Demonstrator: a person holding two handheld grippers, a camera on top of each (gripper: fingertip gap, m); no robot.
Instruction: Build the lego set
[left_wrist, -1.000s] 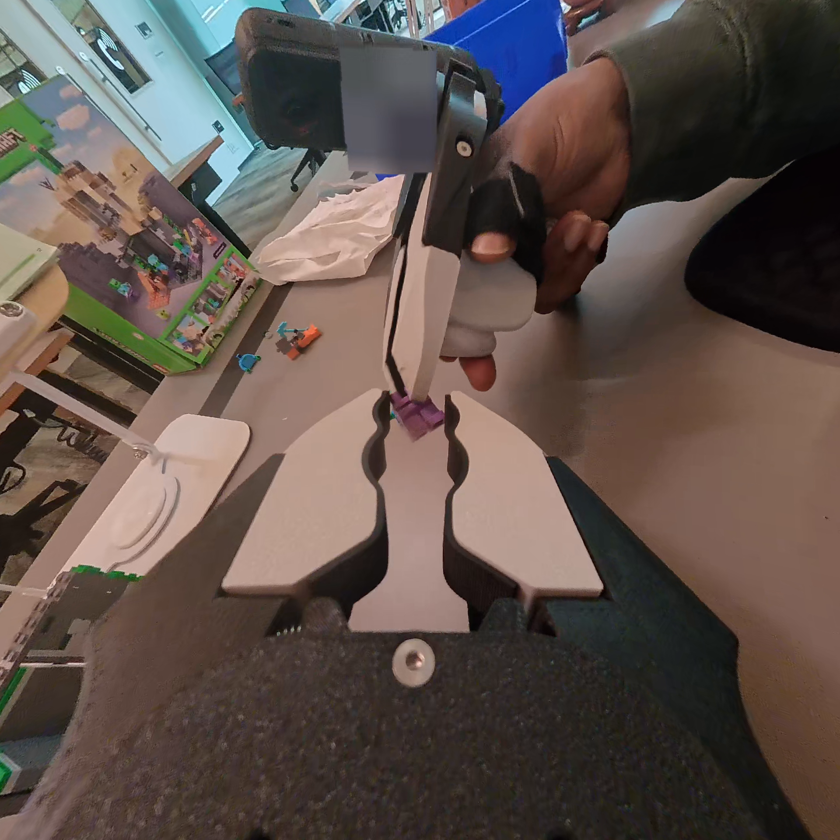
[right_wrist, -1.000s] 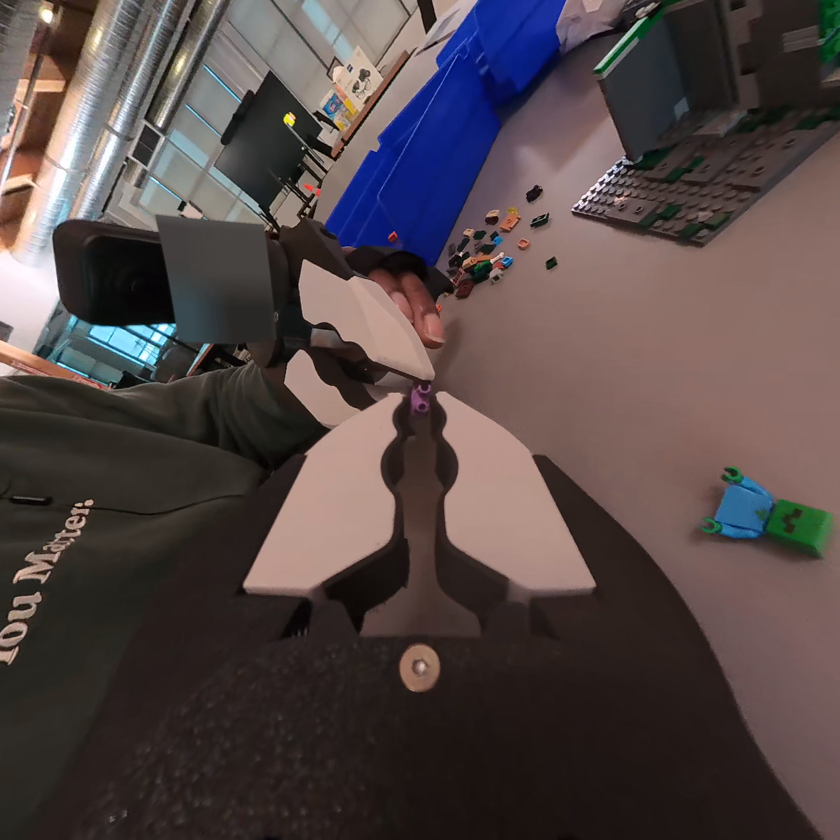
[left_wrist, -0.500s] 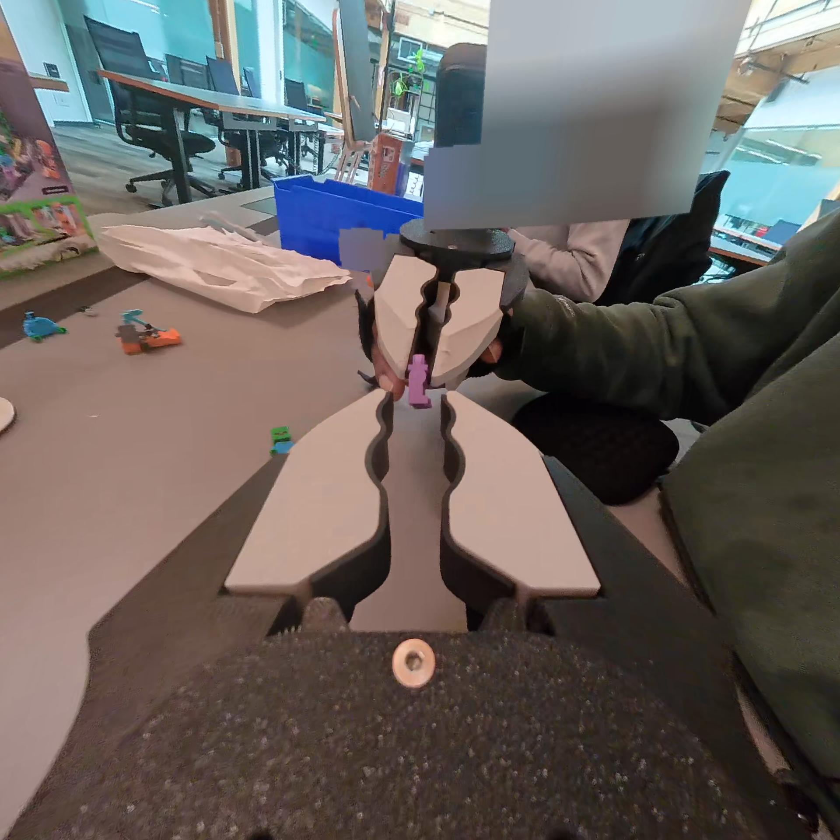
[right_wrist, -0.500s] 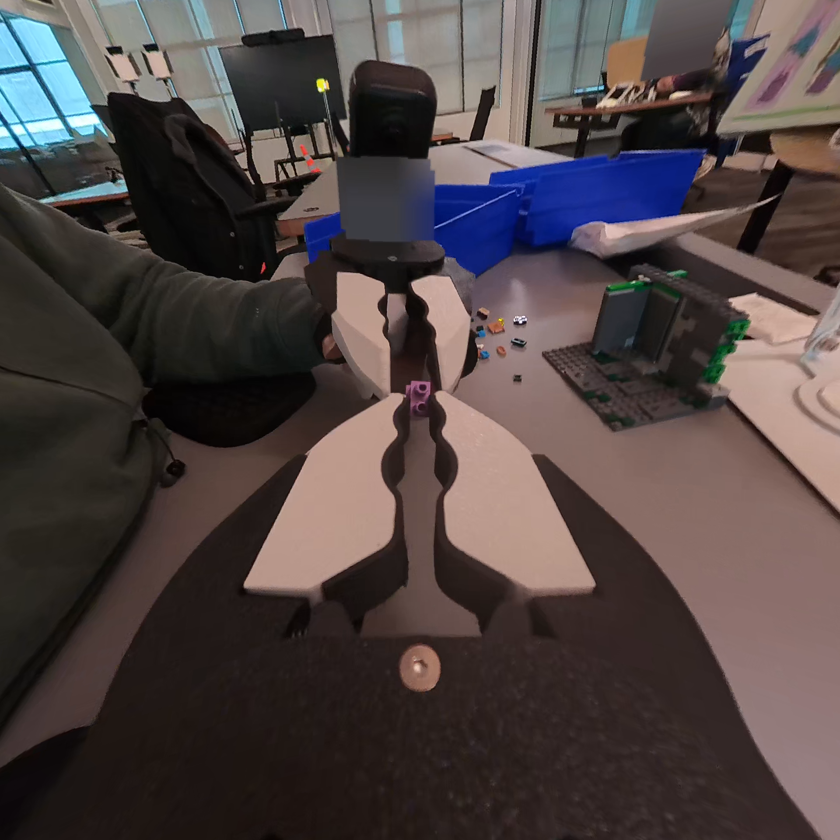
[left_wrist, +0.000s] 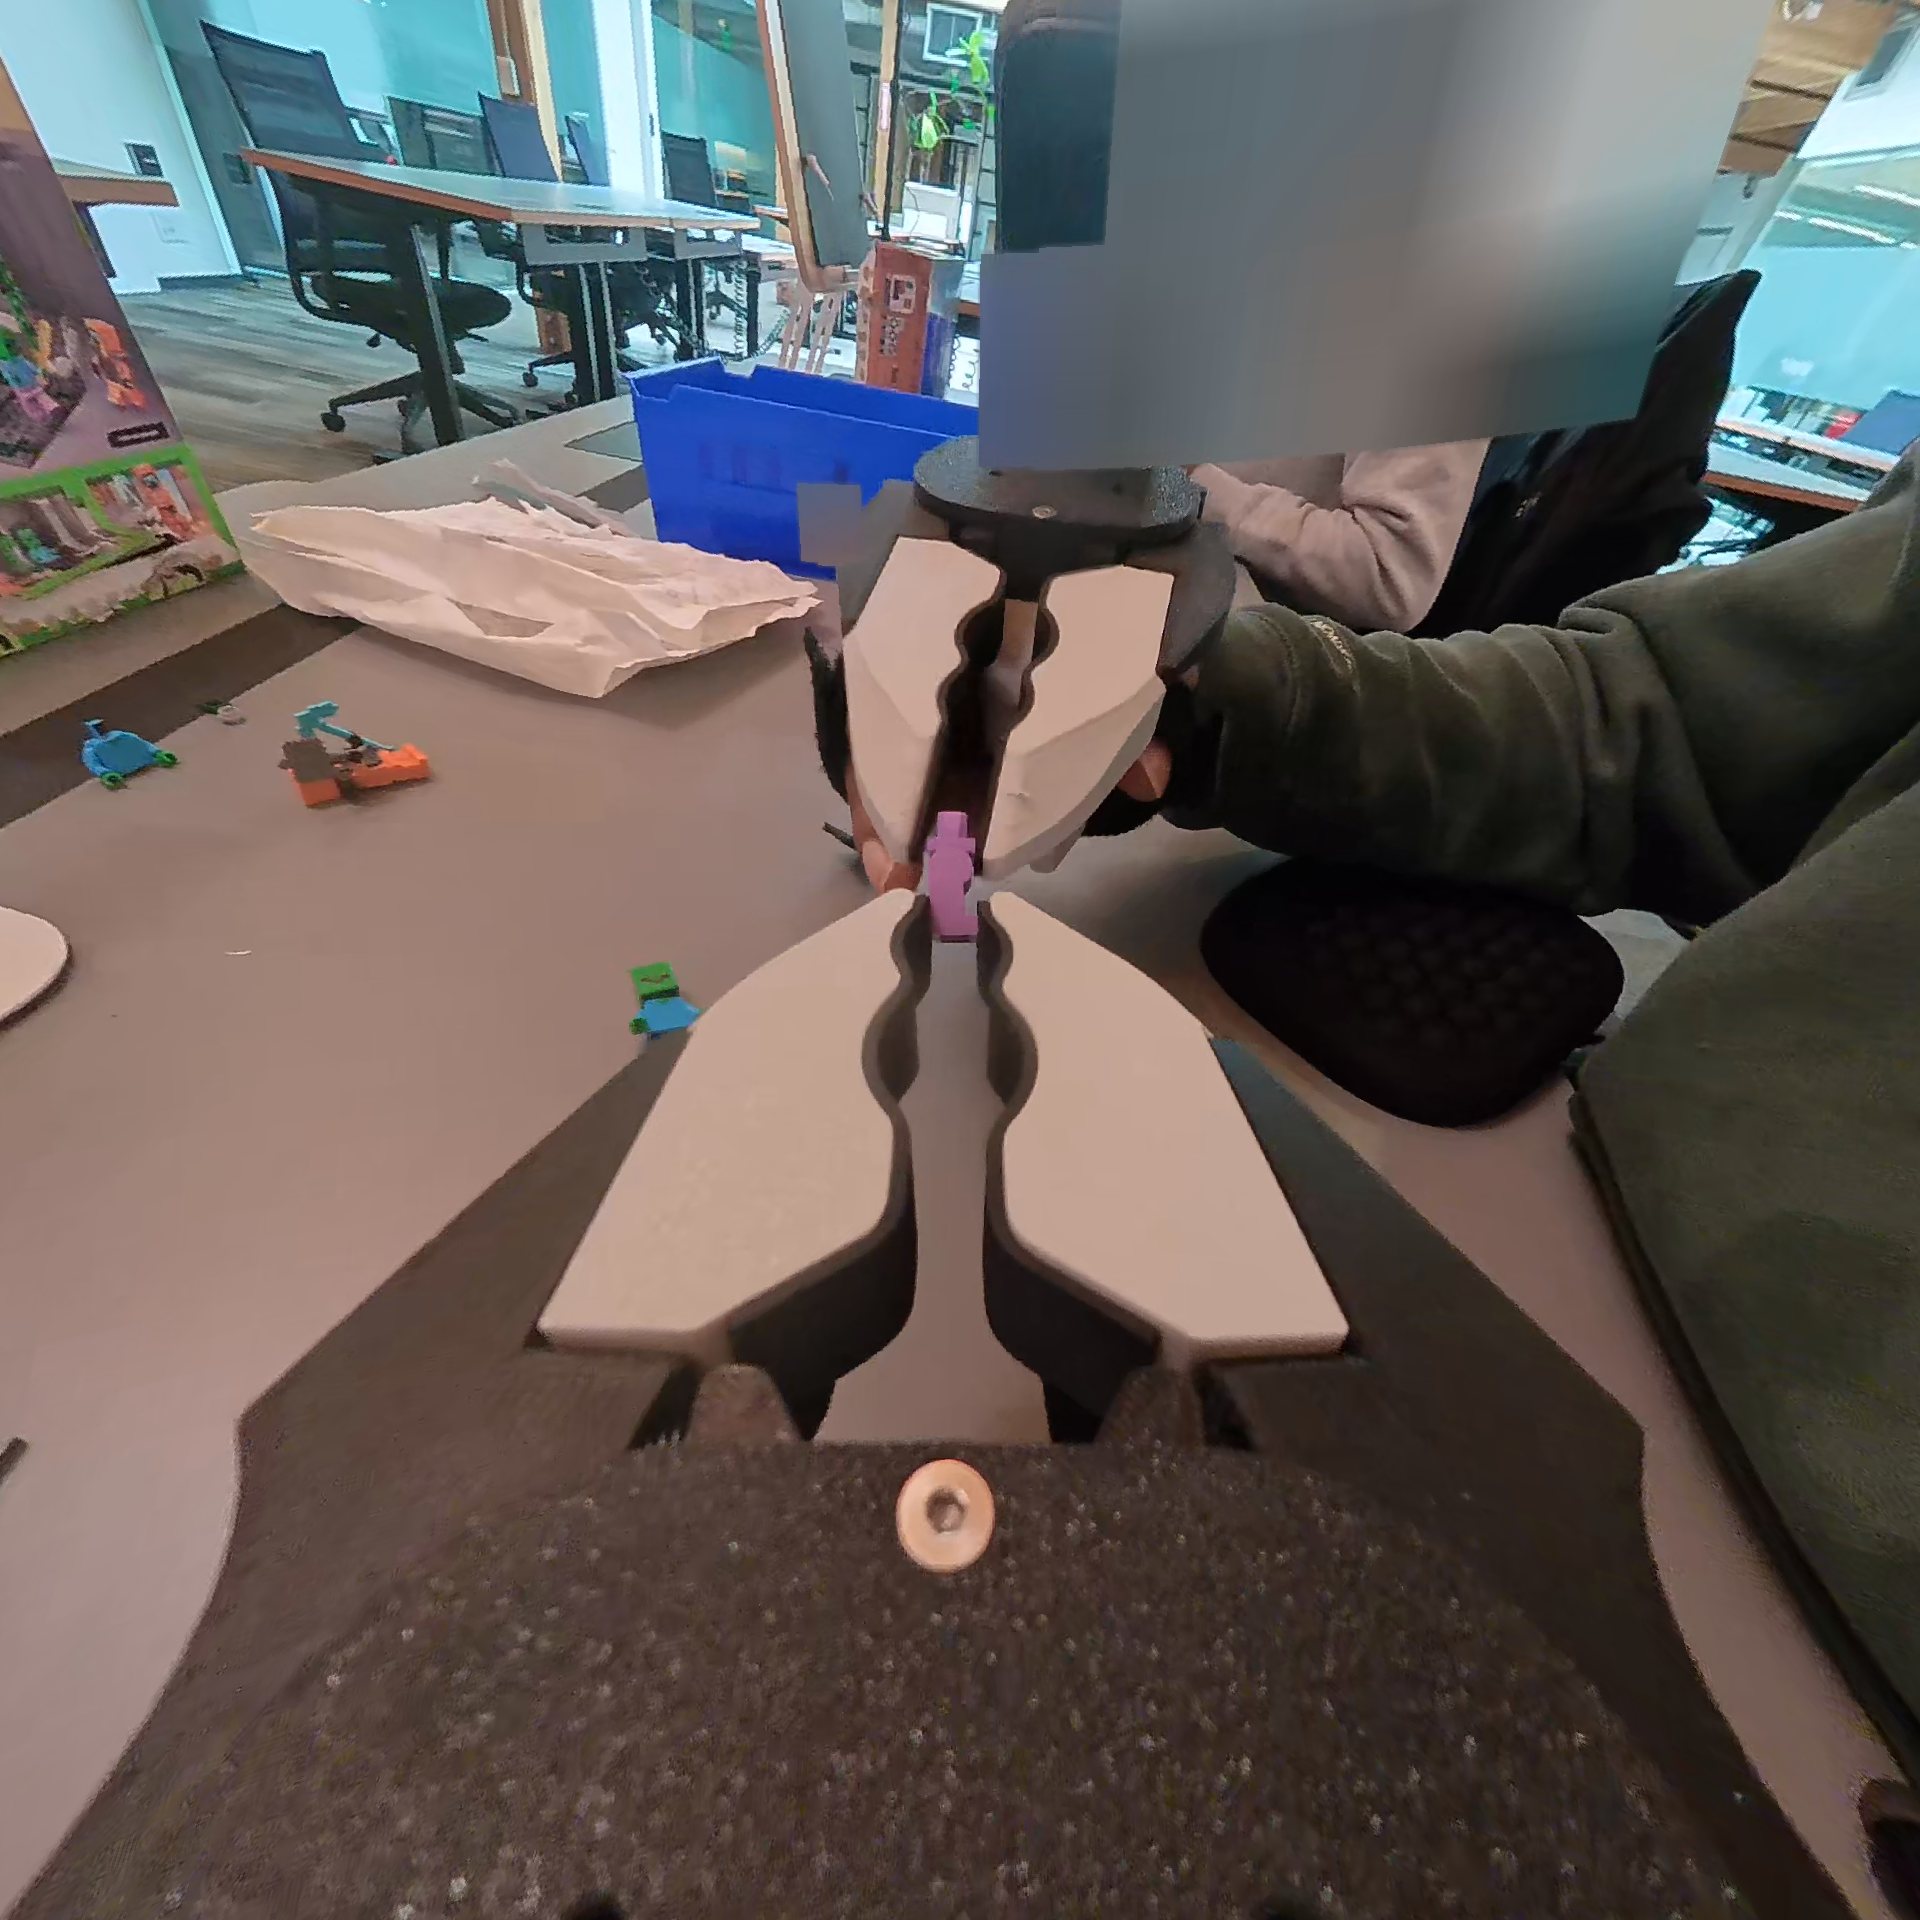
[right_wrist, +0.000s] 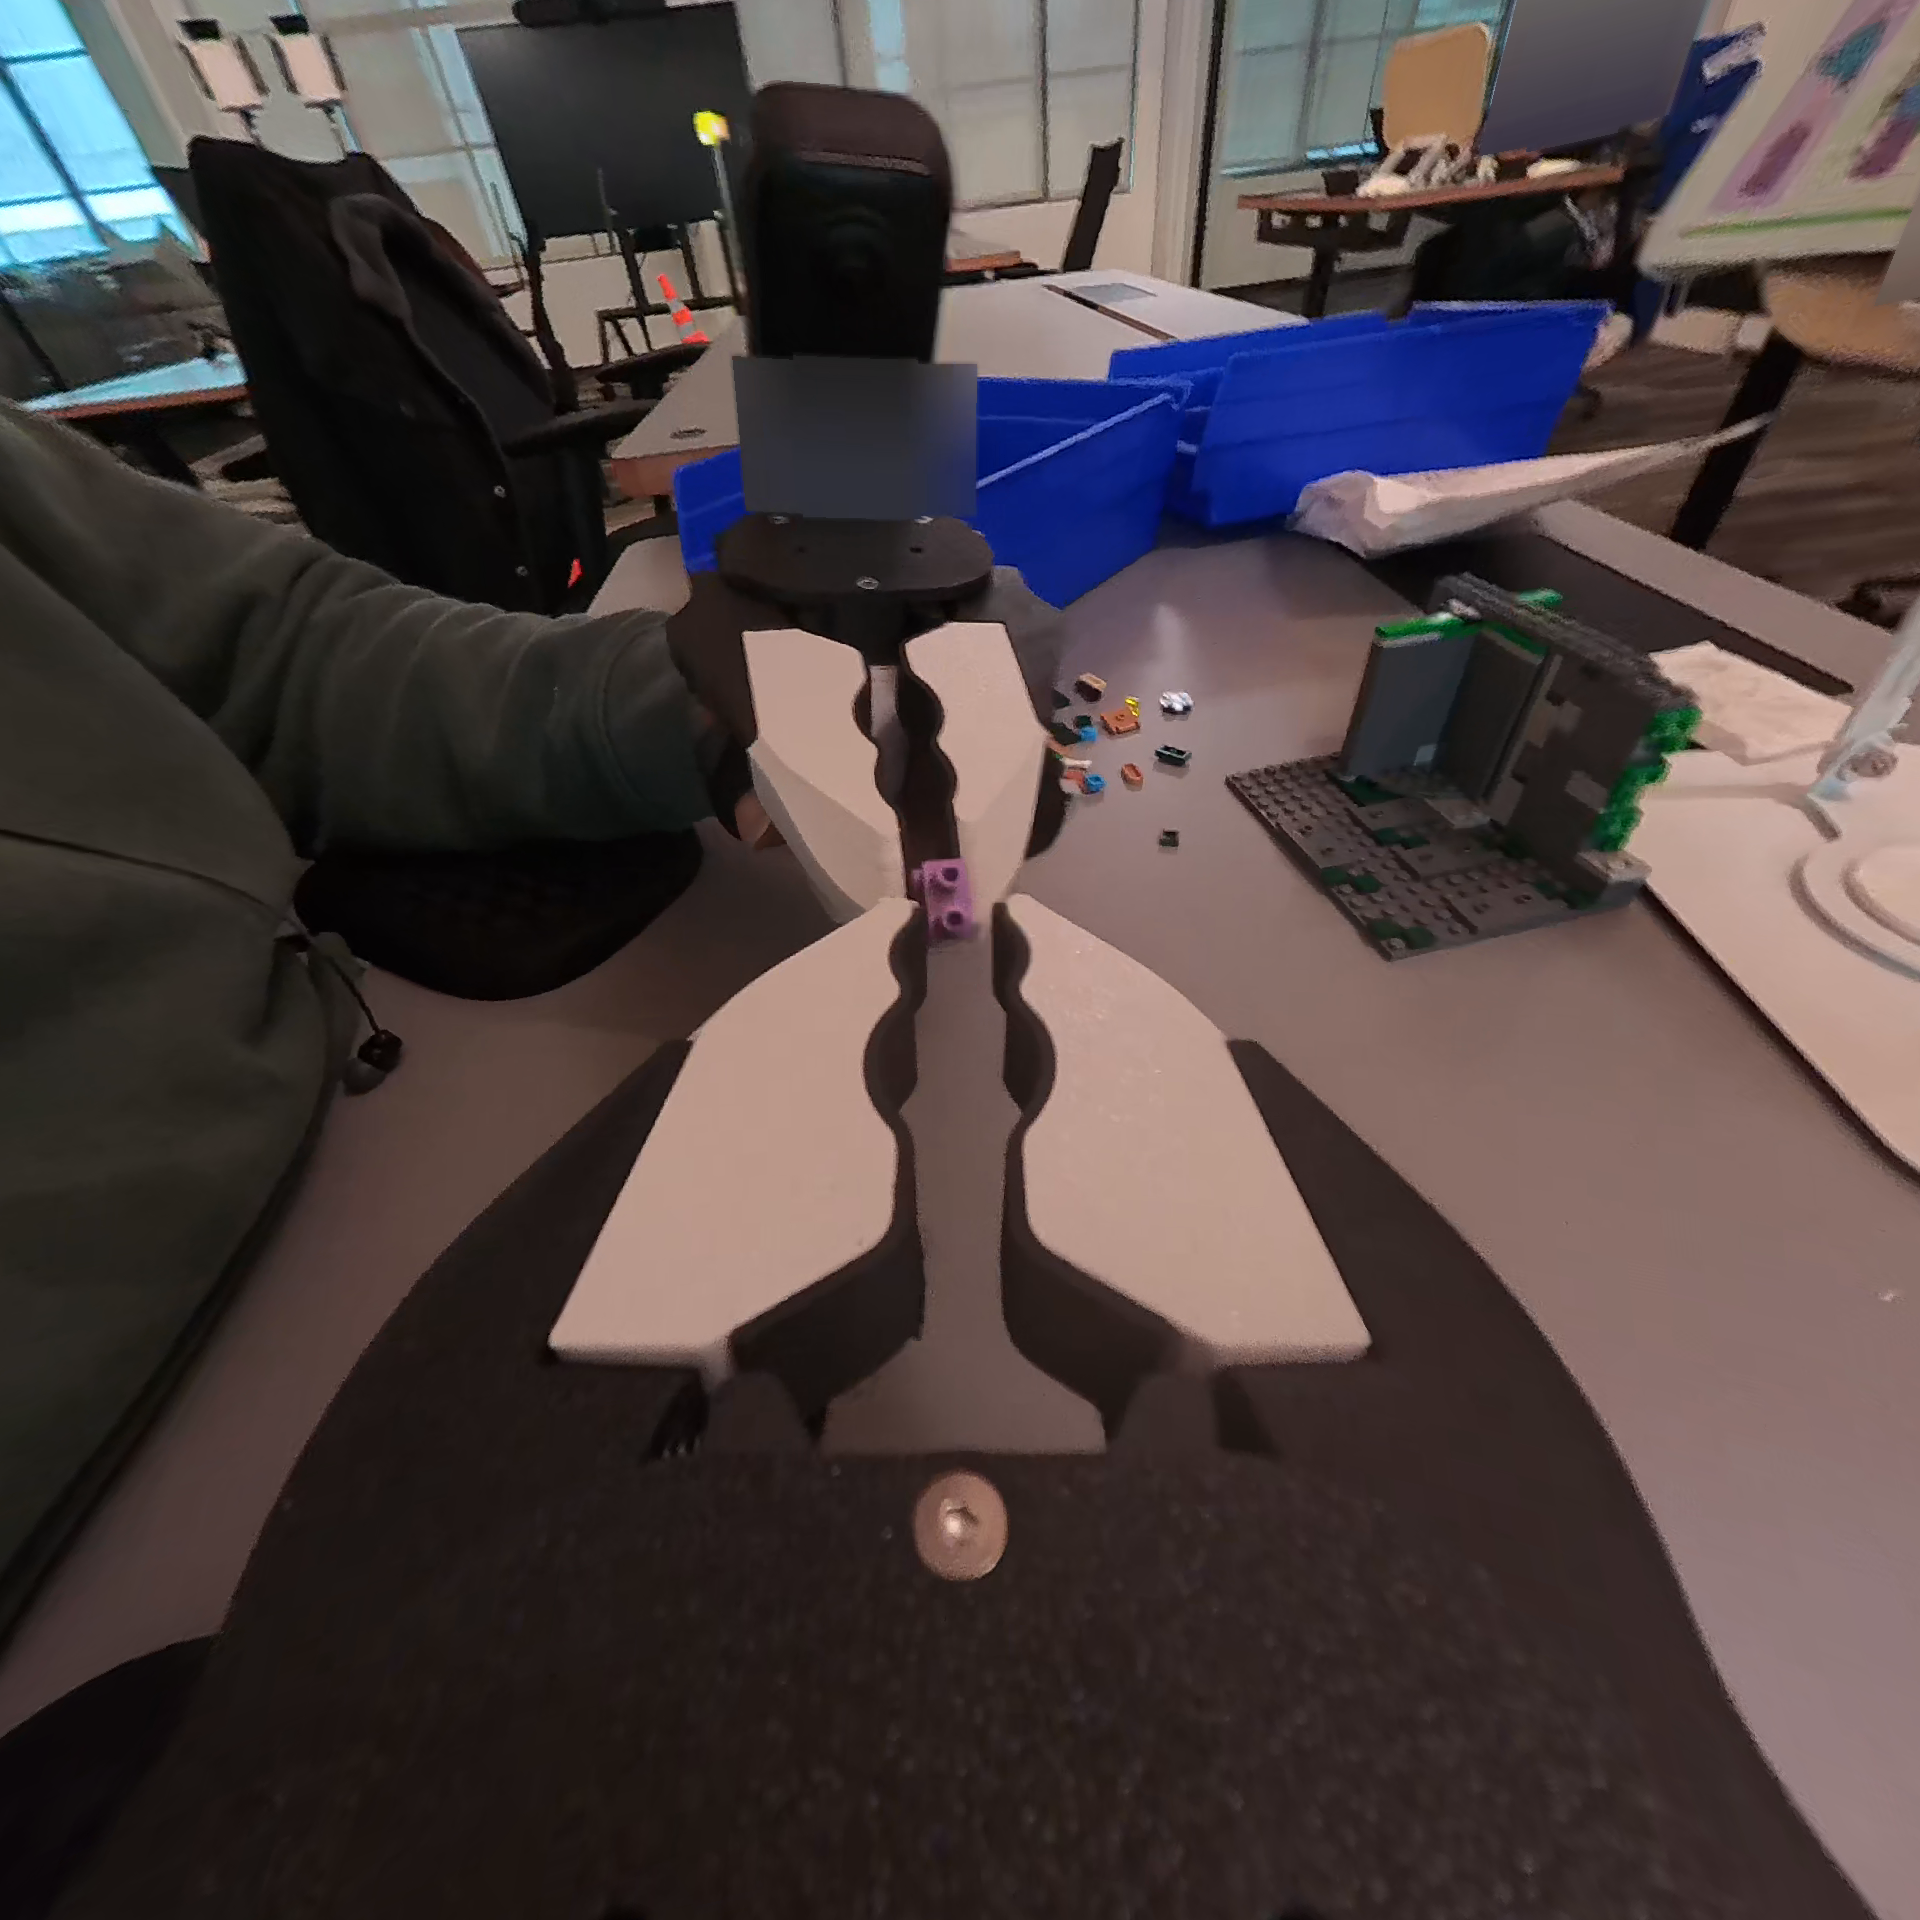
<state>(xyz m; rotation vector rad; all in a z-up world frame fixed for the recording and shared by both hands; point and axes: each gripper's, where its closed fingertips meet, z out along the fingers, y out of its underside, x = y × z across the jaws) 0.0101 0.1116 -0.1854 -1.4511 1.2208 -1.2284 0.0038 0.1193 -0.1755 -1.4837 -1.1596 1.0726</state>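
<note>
Grippers meet tip to tip above the near edge of the table (right_wrist: 1351, 1195), each facing the other. The purple piece (left_wrist: 951, 878) sits between both pairs of tips. In the right wrist view the right gripper (right_wrist: 951, 920) has its fingers narrow, and the lower purple block lies between its tips; the left gripper (left_wrist: 948, 920) is likewise drawn in narrow about the piece. Which one bears the load cannot be settled from either view; both appear to pinch it.

Judgement: this is a mid-air join or hand-over of a small purple sub-assembly. To do it well, keep the two grippers on one line, press squarely along the studs, and ease one grip only once the other is firm. A skewed push would likely pop the piece sideways out of the tips.

The grey and green build (right_wrist: 1496, 769) stands toward the far right of the table, with loose small pieces (right_wrist: 1117, 732) just left of it.
</note>
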